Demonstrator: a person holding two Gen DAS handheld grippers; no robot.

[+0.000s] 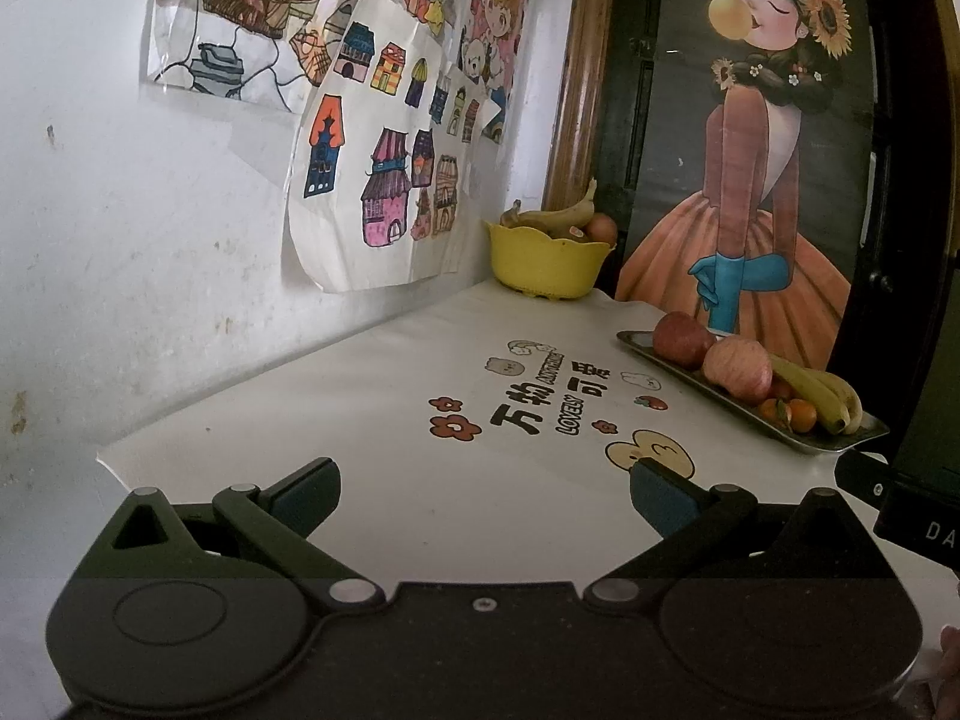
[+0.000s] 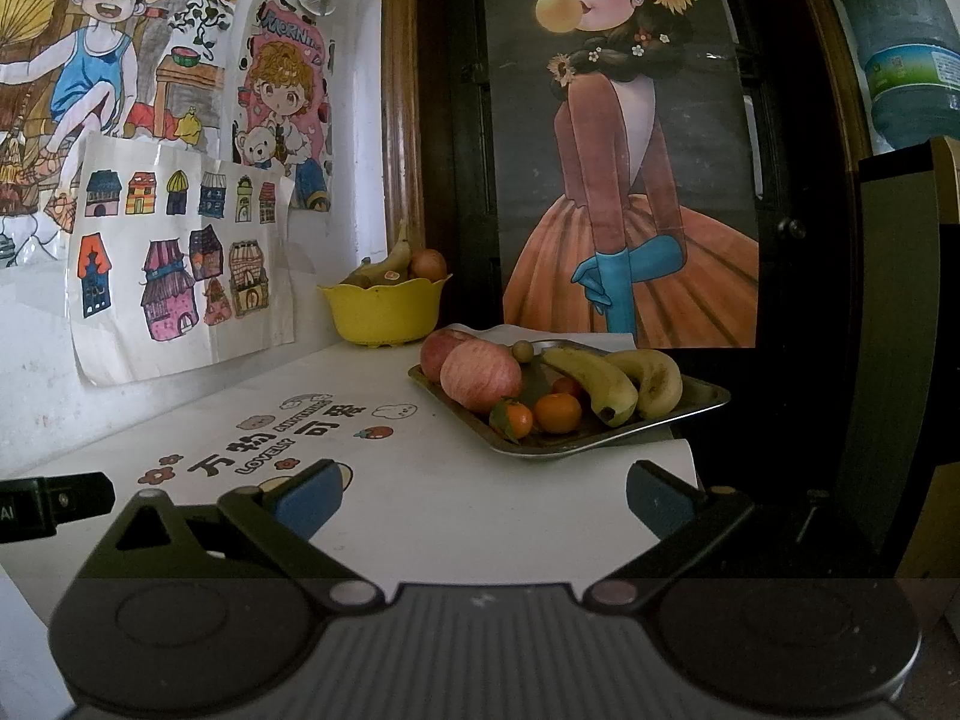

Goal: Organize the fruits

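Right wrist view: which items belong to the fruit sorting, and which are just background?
Job:
- flat metal tray
- two pinkish-red apples
- two yellow bananas
- small orange tangerines
- yellow plastic bowl holding fruit

Background:
- coloured paper drawings
- girl poster
- blue water bottle

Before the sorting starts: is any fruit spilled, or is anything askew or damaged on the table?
No fruit is spilled: it all sits in the metal tray or the yellow bowl. One banana on the tray has brown patches. The house drawing on the wall curls away at its bottom edge. Both tongs are open and empty.
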